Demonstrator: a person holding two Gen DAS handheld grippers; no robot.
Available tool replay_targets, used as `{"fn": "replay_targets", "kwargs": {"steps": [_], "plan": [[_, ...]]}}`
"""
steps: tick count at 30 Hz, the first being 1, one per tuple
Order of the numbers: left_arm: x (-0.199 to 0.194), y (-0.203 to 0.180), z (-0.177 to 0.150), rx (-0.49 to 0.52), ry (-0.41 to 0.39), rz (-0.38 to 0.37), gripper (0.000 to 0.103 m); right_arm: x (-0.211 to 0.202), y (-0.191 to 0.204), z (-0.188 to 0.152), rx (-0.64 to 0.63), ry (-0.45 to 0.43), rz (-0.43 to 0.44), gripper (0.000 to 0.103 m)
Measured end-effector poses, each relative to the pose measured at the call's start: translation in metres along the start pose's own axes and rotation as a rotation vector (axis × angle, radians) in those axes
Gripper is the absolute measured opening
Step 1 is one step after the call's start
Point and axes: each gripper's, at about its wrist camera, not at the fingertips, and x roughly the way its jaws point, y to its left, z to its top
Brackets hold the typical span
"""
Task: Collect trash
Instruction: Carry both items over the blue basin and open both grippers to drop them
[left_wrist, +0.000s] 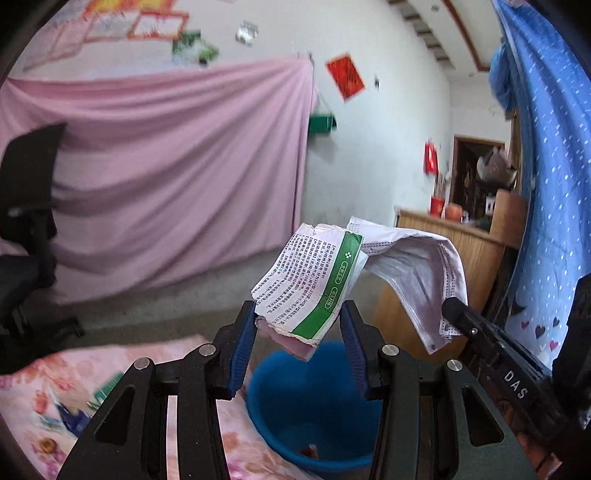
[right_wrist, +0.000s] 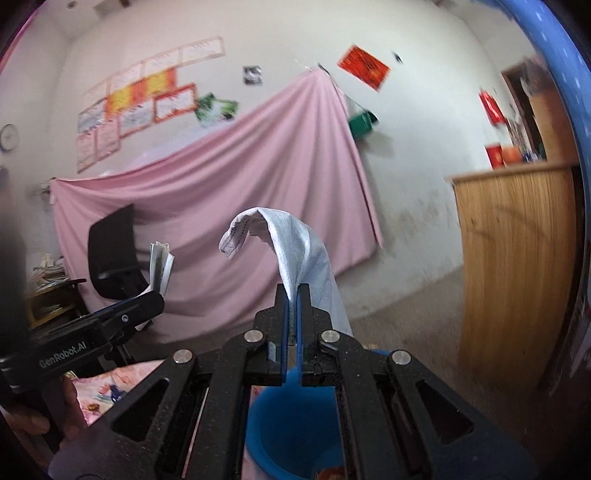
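Trash, two items above a blue bucket (left_wrist: 280, 417): torn green-striped wrapper (left_wrist: 308, 284) clamped between the left gripper (left_wrist: 300, 325) fingers; white face mask (right_wrist: 295, 247) pinched in the right gripper (right_wrist: 294, 295). Bucket stands beside a floral cloth (left_wrist: 37, 391). Surroundings: pink sheet (left_wrist: 166, 173) on the wall, black chair (left_wrist: 29, 206), wooden cabinet (right_wrist: 517, 258).

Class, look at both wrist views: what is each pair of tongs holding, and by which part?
Left tongs hold the torn green-and-white packet near its lower end. Right tongs pinch the white face mask partway along its body.

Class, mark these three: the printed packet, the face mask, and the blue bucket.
printed packet (left_wrist: 314, 280), left wrist view, on its green stripe.
face mask (right_wrist: 295, 240), right wrist view, on its draped white fabric.
blue bucket (left_wrist: 284, 417), left wrist view, on its inner wall.
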Motion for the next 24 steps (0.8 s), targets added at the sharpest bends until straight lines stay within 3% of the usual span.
{"fn": "replay_targets", "kwargs": {"steps": [7,12,18,24], "plan": [[0.048,-0.011,-0.012,-0.060,0.207,0.023,0.040,0.033,-0.033,-0.030,-0.006,0.161,-0.053,0.032],[0.072,-0.019,-0.017,-0.055,0.285,0.034,0.040,0.062,-0.053,-0.051,0.020,0.283,-0.075,0.032],[0.098,-0.022,-0.025,-0.060,0.386,0.034,0.040,0.066,-0.064,-0.058,0.076,0.320,-0.055,0.033],[0.096,-0.013,-0.035,-0.065,0.424,0.020,0.041,0.064,-0.065,-0.054,0.089,0.327,-0.056,0.036]]}}
